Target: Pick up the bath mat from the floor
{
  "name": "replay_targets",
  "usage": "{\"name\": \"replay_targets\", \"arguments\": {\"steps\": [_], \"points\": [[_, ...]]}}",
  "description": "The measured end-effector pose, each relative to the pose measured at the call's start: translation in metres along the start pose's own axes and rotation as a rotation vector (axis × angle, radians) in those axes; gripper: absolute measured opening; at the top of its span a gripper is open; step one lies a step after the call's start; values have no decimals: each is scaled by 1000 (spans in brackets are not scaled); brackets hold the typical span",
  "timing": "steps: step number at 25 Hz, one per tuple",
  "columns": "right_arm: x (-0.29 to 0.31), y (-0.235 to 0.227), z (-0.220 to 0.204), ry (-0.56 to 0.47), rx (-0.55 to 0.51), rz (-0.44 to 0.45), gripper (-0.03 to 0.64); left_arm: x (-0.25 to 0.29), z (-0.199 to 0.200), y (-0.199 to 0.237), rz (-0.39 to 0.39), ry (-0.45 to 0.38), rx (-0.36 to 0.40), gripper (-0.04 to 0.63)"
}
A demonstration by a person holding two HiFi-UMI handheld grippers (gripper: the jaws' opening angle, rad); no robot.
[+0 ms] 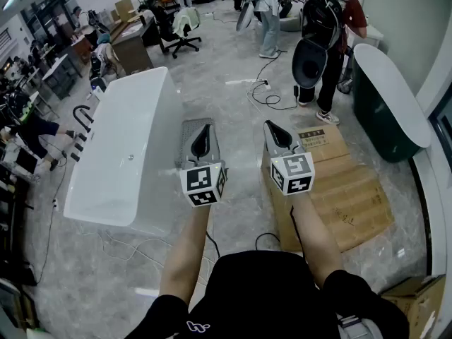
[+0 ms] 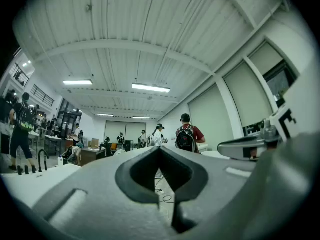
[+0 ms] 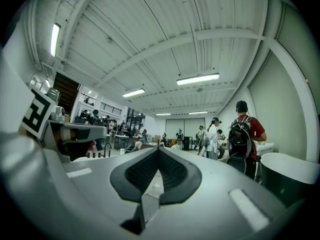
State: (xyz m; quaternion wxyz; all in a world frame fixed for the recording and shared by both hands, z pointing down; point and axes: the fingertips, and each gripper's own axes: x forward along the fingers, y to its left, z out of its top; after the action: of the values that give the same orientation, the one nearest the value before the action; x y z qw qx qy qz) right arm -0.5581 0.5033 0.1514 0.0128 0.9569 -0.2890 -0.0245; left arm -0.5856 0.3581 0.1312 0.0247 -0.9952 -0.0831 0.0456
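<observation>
While the left gripper (image 1: 203, 130) and right gripper (image 1: 278, 130) hover level, their 2 jaw pairs closed on nothing, the grey rectangular bath mat (image 1: 187, 138) lies on the polished grey stone floor (image 1: 236, 108), between the glossy white bathtub (image 1: 164, 111) and its long edge on one side and the flattened brown cardboard (image 1: 353, 189) on the other.

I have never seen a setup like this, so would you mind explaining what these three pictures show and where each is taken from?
A person holds a hand-held claw in each hand. The head view looks down from a camera on their head and shows the left claw and the right claw. The other two views ride on the claws and look along their jaws. Both claws are shut and hold nothing. On the floor lie a grey bath mat beside a white bathtub, and flattened cardboard.
</observation>
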Motion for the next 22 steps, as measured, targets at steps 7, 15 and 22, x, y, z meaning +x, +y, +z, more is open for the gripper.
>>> {"name": "replay_targets", "arguments": {"steps": [7, 15, 22], "points": [[-14, 3, -1, -52, -34, 2, 5, -11, 1, -5, 4, -23, 23, 0], [-13, 13, -8, -52, -40, 46, 5, -18, -18, -13, 16, 17, 72, 0], [-13, 9, -22, -11, -5, 66, 6, -20, -29, -12, 20, 63, 46, 0]]}}
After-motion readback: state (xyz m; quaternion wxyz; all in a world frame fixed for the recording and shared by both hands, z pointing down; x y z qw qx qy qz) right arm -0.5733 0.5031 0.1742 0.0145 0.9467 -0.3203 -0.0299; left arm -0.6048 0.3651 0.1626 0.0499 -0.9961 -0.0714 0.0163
